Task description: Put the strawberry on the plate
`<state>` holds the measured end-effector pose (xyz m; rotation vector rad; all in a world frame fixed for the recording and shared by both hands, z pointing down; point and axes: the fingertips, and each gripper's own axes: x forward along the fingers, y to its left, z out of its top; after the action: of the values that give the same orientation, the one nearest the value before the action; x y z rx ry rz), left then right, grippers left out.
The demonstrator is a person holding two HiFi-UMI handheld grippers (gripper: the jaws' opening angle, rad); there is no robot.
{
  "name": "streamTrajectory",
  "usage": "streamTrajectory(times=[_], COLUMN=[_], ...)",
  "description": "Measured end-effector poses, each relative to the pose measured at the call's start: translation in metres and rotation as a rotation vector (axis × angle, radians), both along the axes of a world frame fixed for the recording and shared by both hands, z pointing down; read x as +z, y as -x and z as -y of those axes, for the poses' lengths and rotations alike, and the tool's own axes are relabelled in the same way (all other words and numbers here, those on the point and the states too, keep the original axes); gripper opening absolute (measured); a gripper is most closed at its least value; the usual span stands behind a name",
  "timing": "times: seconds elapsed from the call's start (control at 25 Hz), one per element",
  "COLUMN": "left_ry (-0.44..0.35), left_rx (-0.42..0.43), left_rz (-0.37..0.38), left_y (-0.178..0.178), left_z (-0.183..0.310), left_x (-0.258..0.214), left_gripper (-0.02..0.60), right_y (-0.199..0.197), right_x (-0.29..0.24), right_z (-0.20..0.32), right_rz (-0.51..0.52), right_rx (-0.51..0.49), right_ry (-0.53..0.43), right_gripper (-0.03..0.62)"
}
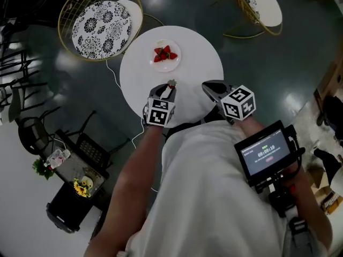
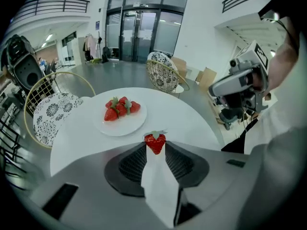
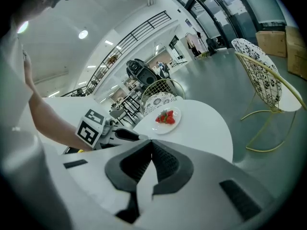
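The left gripper (image 1: 169, 87) is clenching one strawberry (image 2: 155, 143) at its jaw tips, over the single round table (image 1: 198, 63). At its 12 o'clock, one plate (image 1: 167, 66) is carrying roughly four berries (image 1: 164, 53). At 3 o'clock, the right gripper (image 3: 151, 143) is sitting closed on nothing.

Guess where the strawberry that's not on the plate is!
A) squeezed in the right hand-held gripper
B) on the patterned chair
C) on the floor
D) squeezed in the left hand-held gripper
D: the left gripper view shows the strawberry pinched at the tips of the left hand-held gripper, short of the plate.
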<state>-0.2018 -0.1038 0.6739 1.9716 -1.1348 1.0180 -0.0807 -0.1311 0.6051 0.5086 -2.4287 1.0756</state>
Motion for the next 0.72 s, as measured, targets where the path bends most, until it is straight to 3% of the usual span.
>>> streamTrajectory(times=[0.4, 0.72], left_ry=[0.001, 0.031], left_rx=[-0.116, -0.146], left_rz=[-0.066, -0.066], left_y=[0.012, 0.031], left_z=[0.002, 0.013], left_x=[-0.011, -0.001], left_gripper=[0.130, 0.130], right_y=[0.018, 0.030], right_x=[0.002, 0.011], right_z=[0.001, -0.001], right_rz=[-0.006, 0.004], right_rx=[-0.040, -0.025], right_ry=[0.014, 0.037], right_gripper=[0.008, 0.008])
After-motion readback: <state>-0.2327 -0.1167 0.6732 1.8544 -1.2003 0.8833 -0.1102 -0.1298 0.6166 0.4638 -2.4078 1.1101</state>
